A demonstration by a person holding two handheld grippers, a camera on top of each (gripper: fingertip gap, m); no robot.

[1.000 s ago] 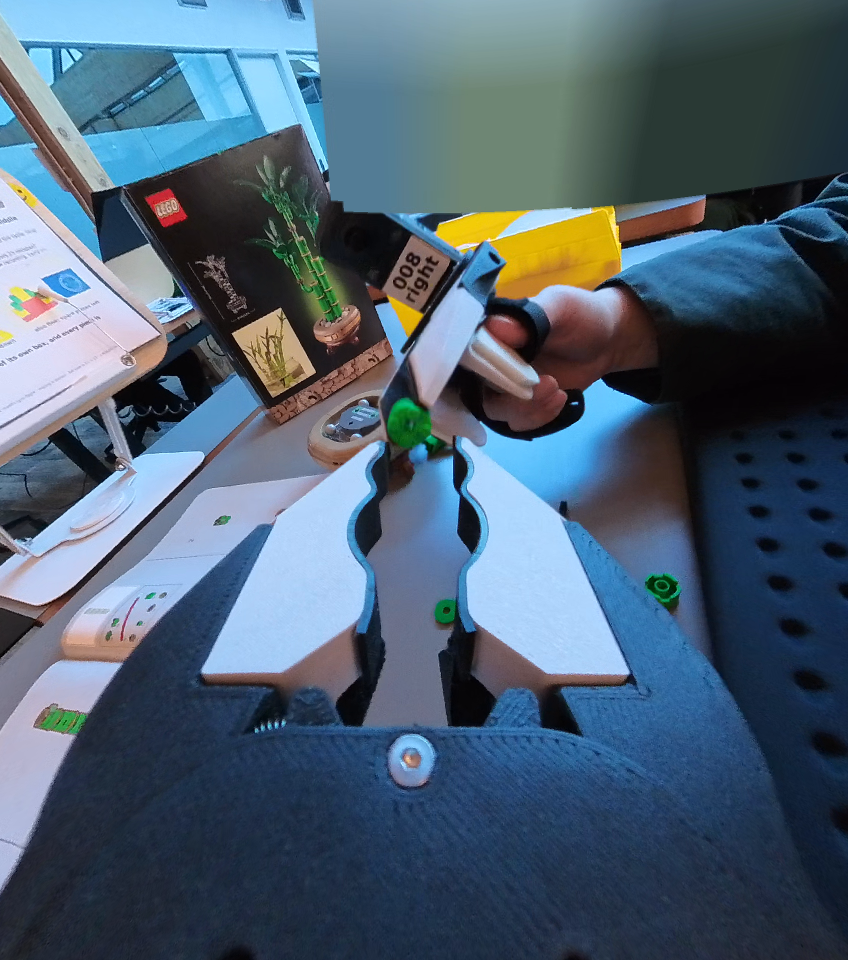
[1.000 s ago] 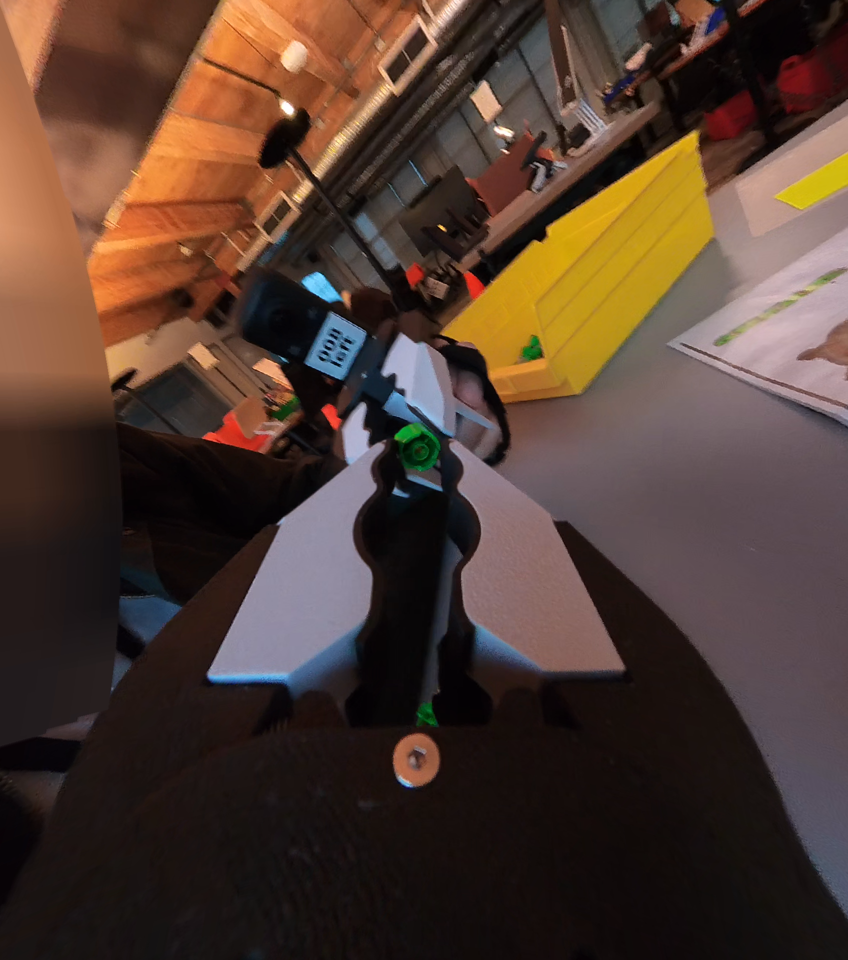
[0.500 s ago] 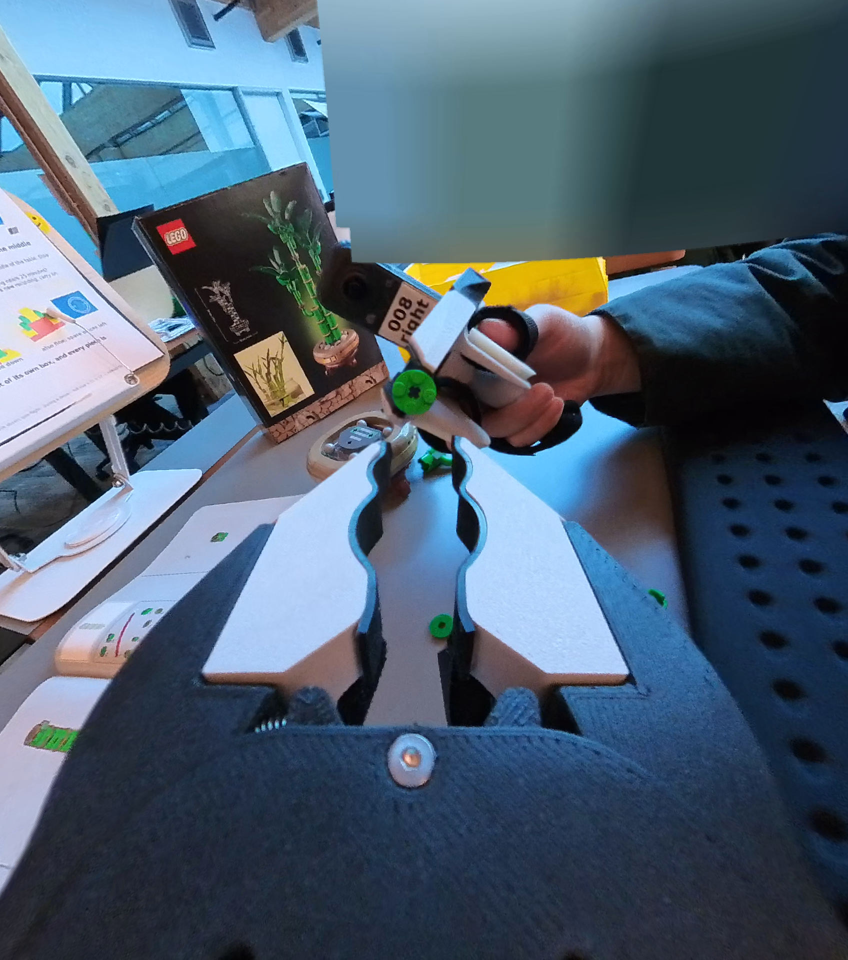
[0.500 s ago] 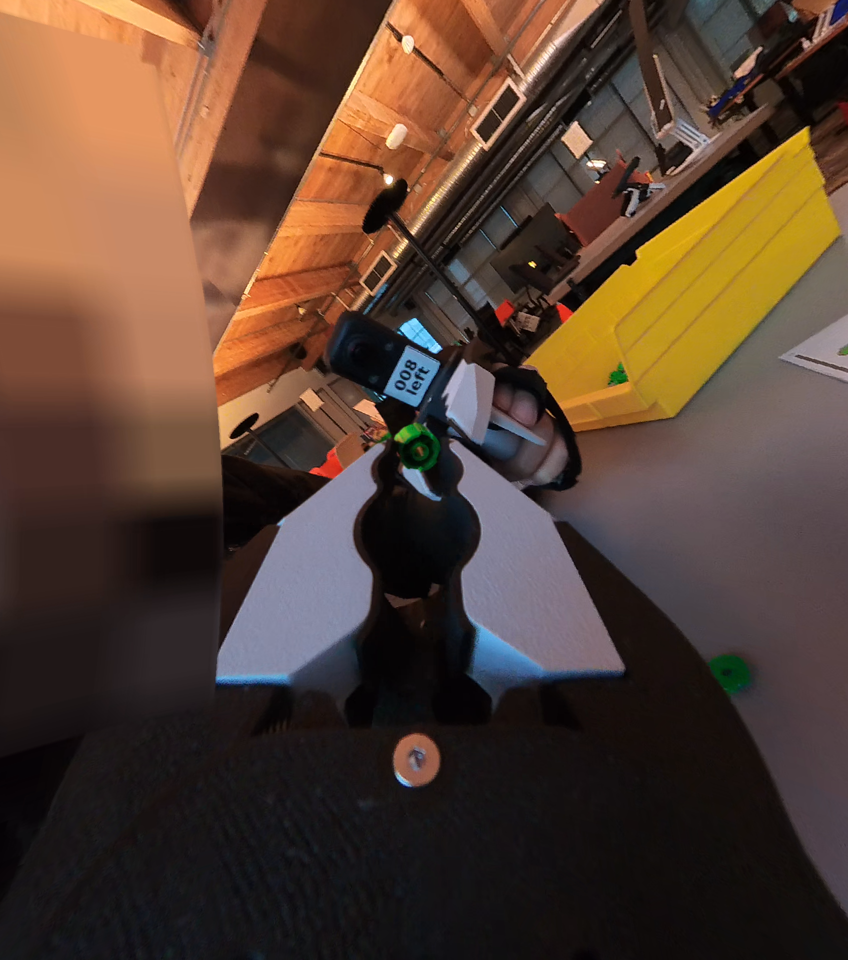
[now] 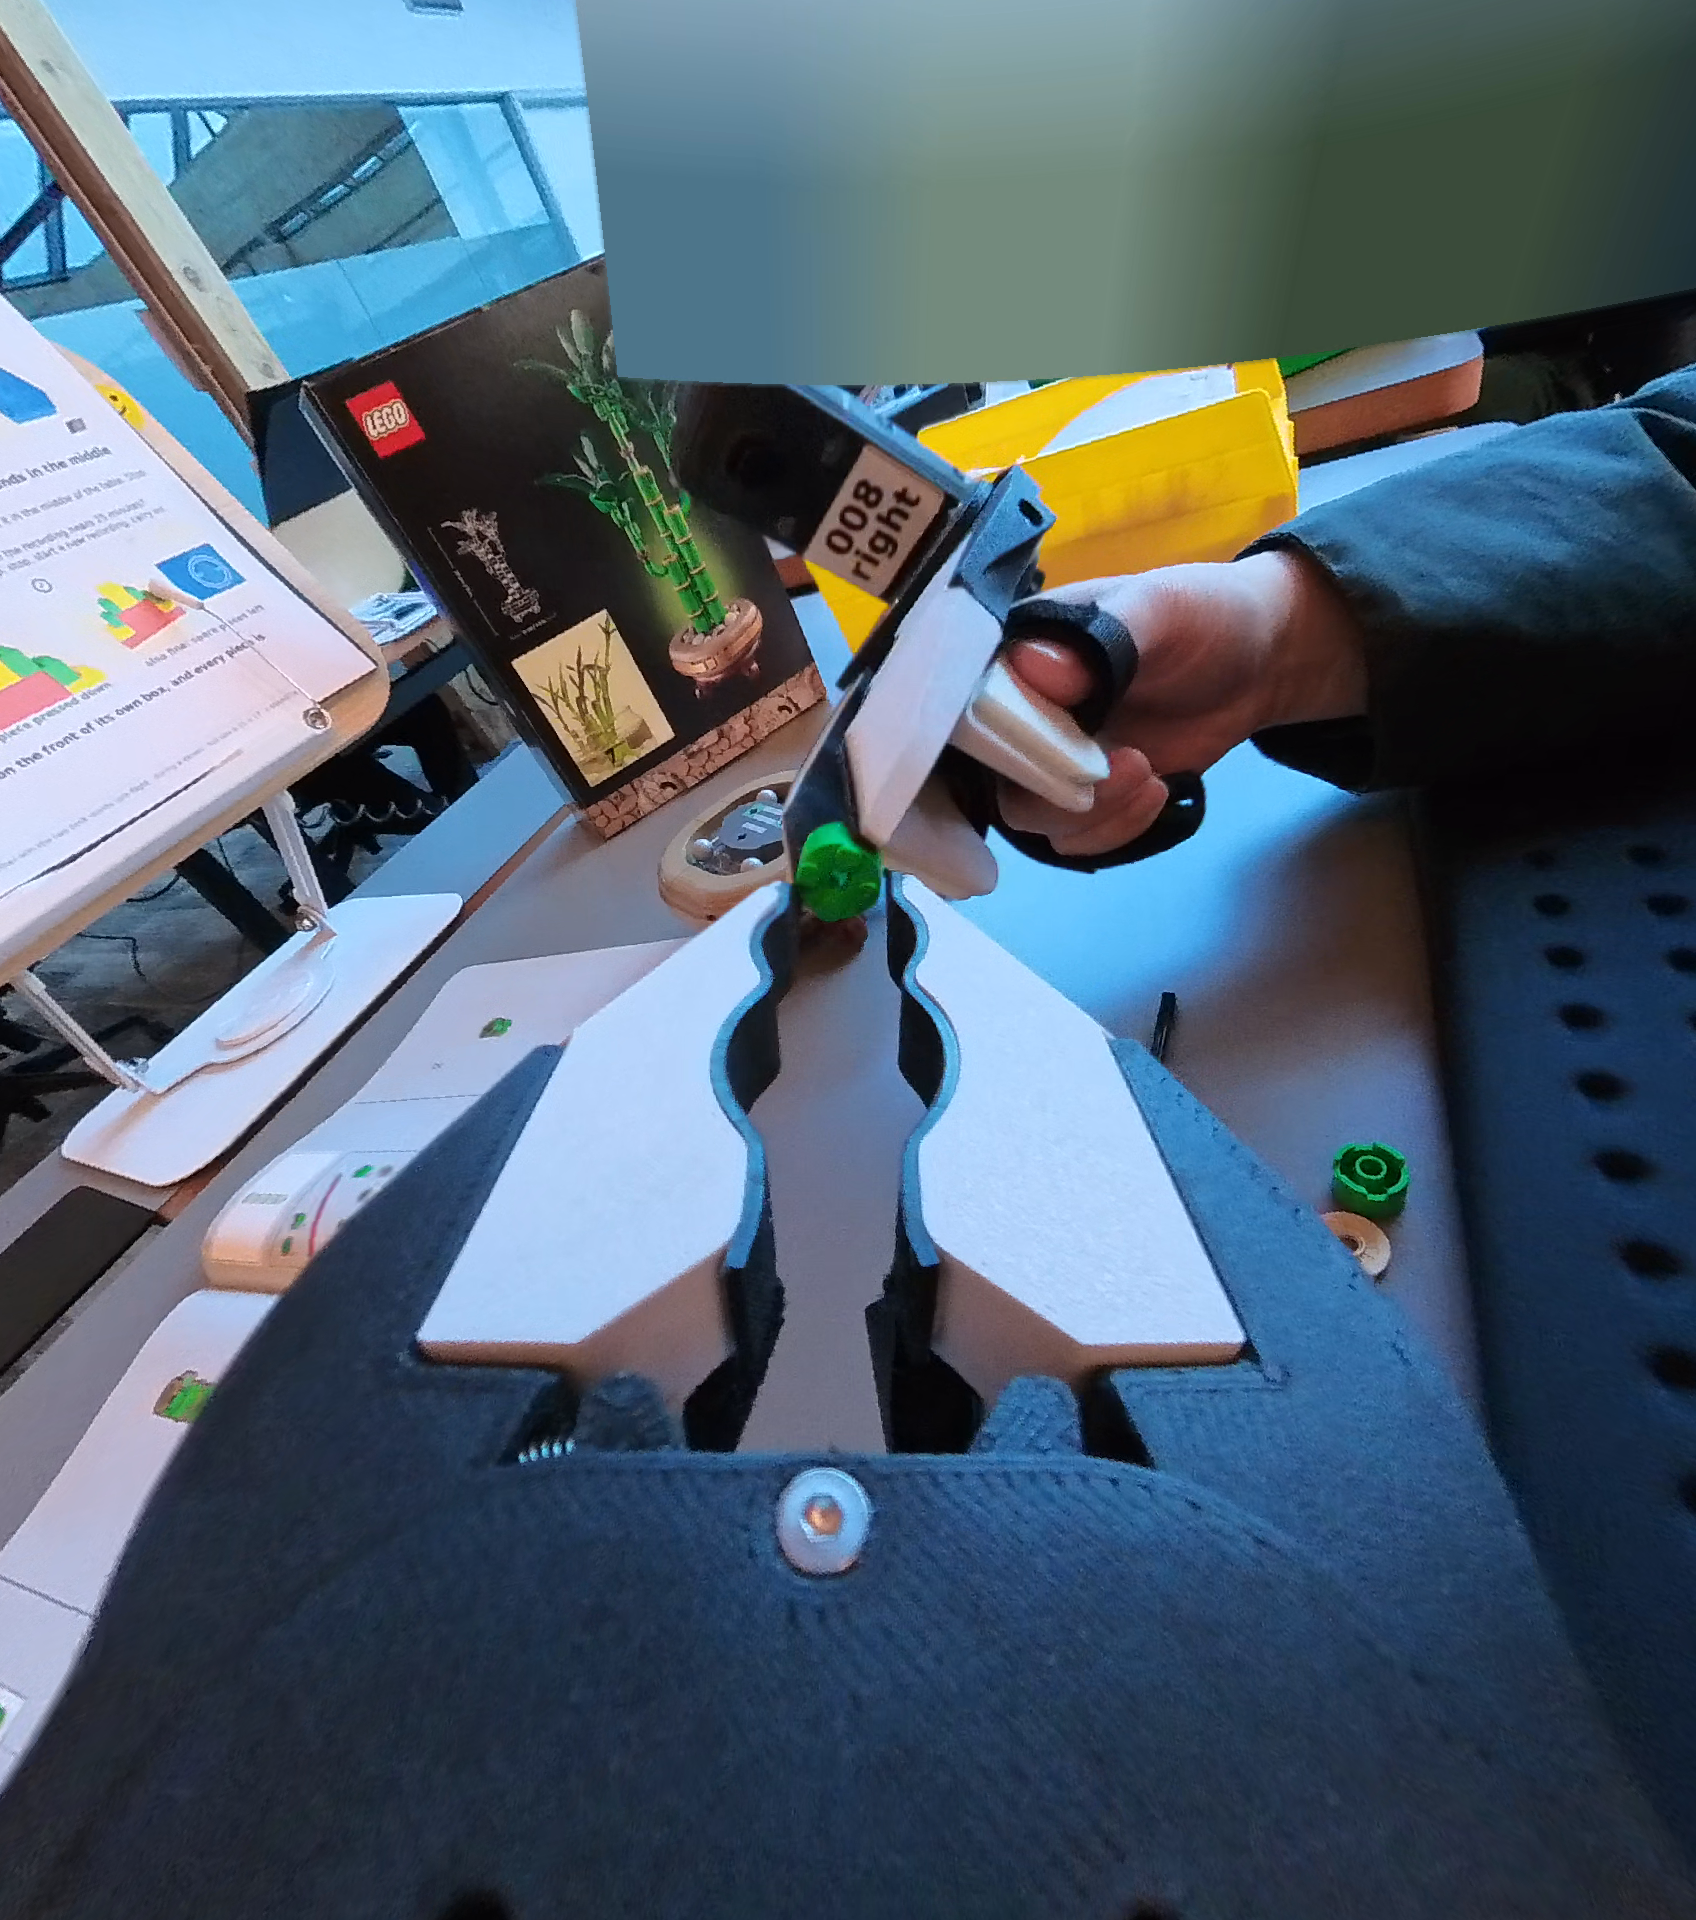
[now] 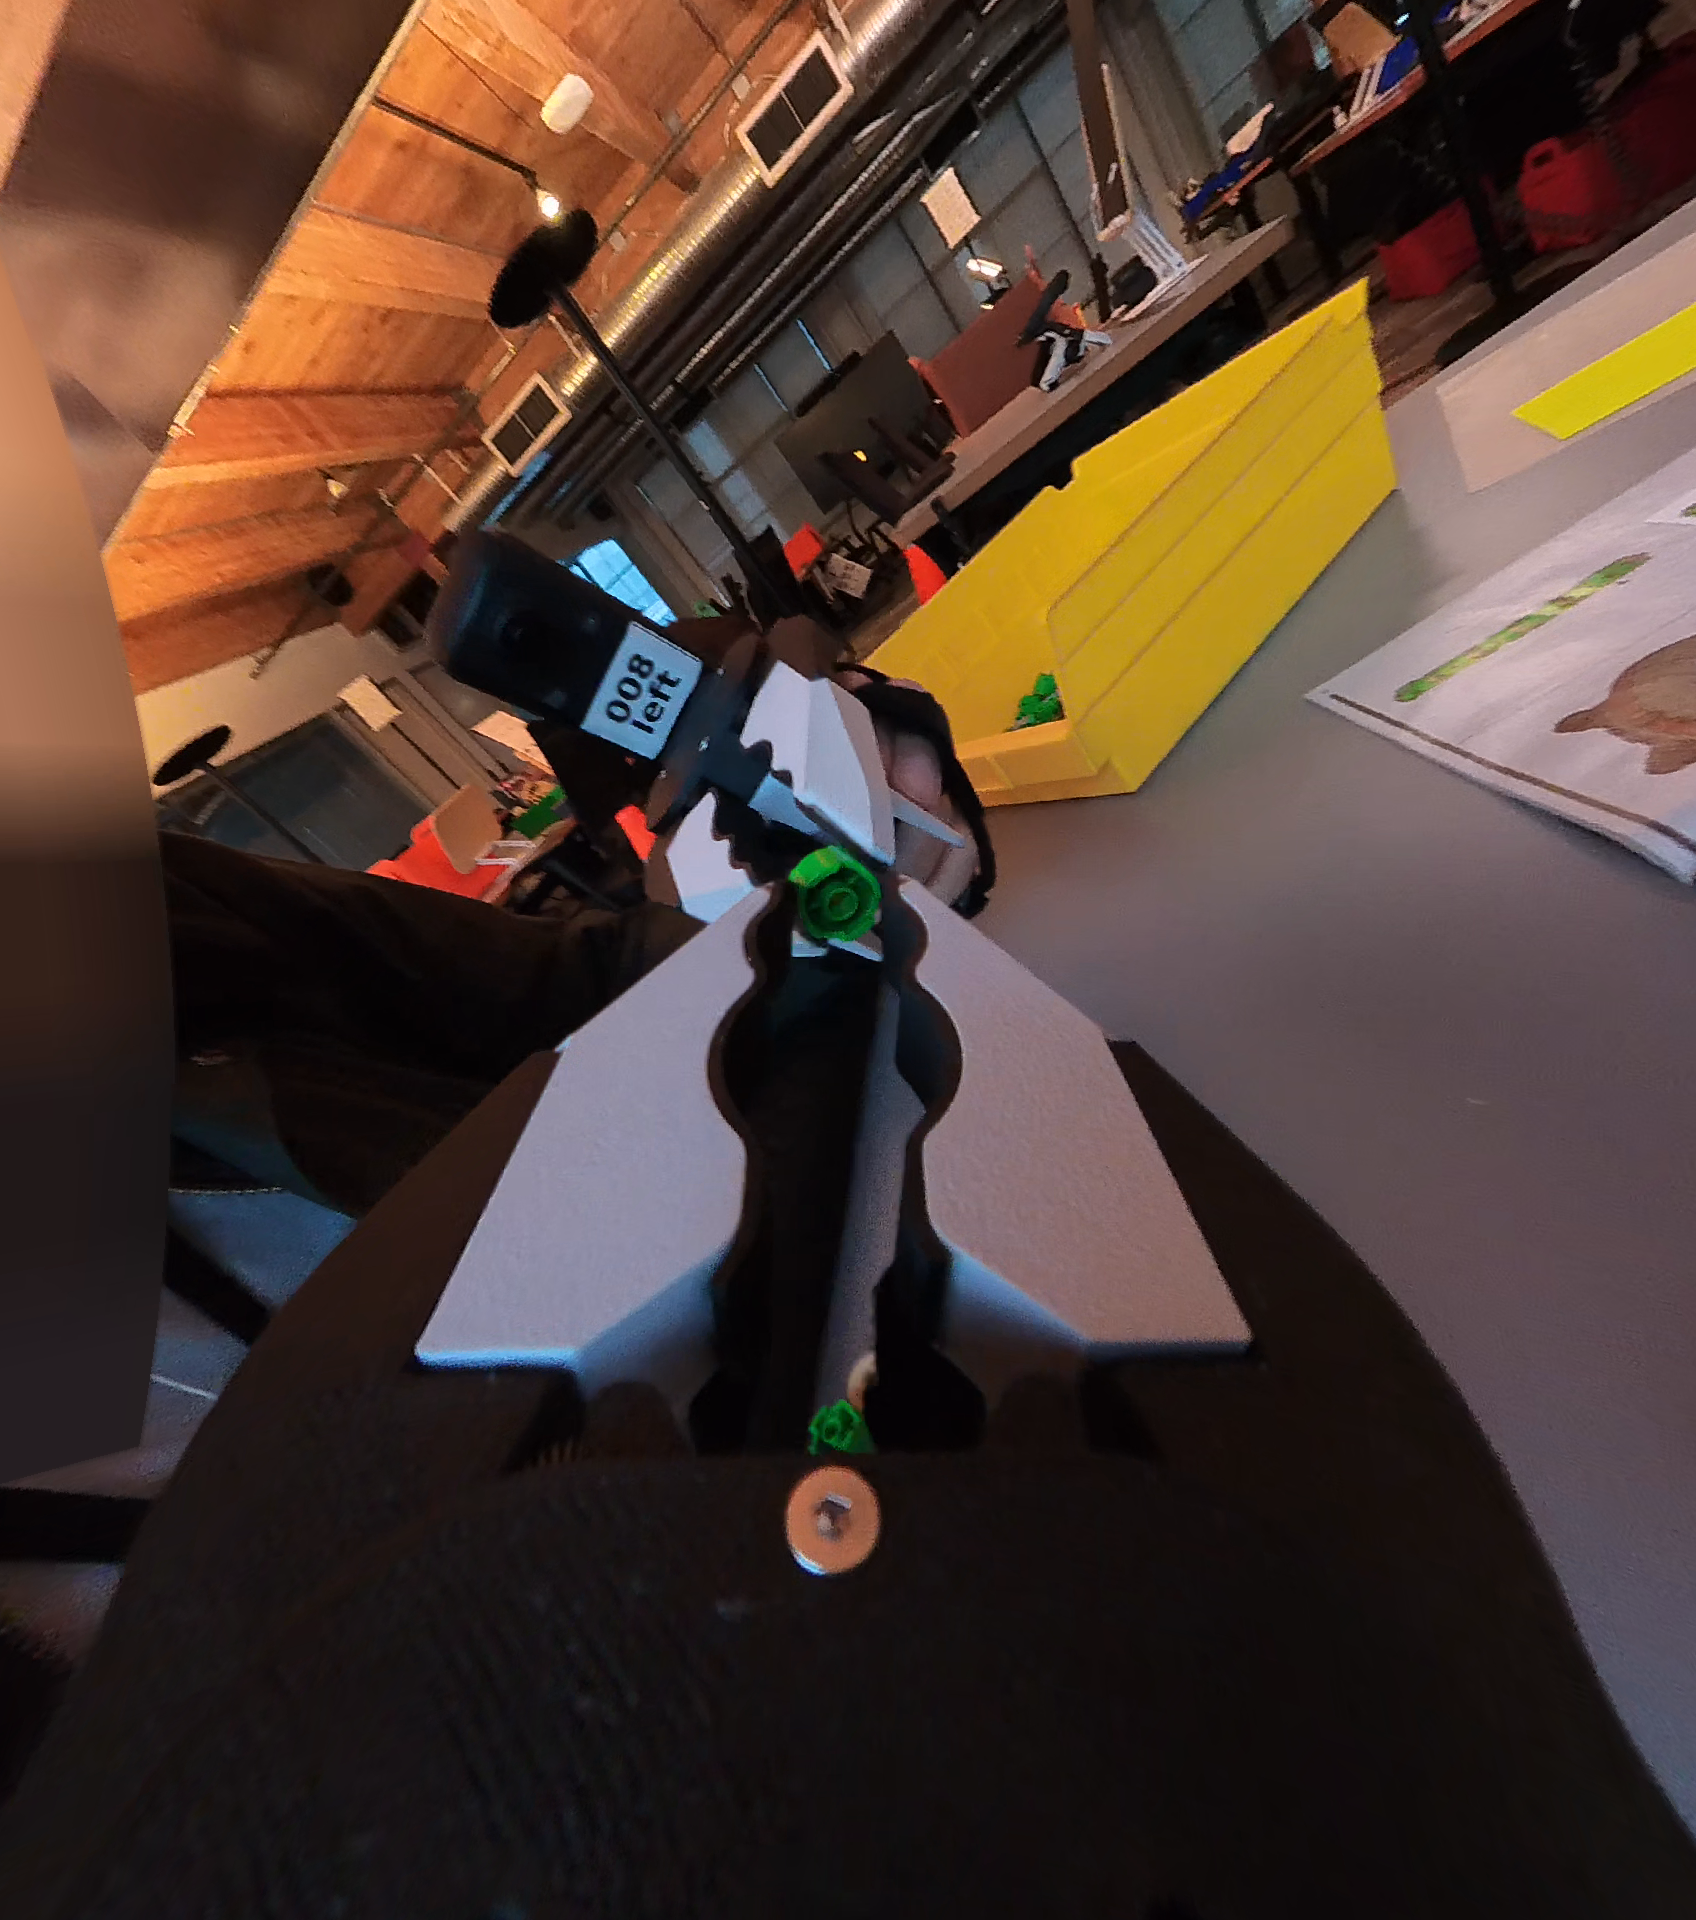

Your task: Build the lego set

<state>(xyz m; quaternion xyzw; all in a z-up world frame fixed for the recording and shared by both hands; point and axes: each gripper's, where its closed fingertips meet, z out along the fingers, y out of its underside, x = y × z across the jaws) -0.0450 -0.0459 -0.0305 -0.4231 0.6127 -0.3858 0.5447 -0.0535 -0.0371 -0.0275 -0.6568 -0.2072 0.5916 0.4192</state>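
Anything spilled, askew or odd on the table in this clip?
Only minor strays: a loose green round piece and a small tan disc lie on the bare grey table, well away from the yellow bin. Nothing looks damaged.

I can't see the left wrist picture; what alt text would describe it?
Two pale fingers of the left gripper meet the right gripper, which pinches a round green piece above a grey table. Another green piece lies there; behind stands a black set box.
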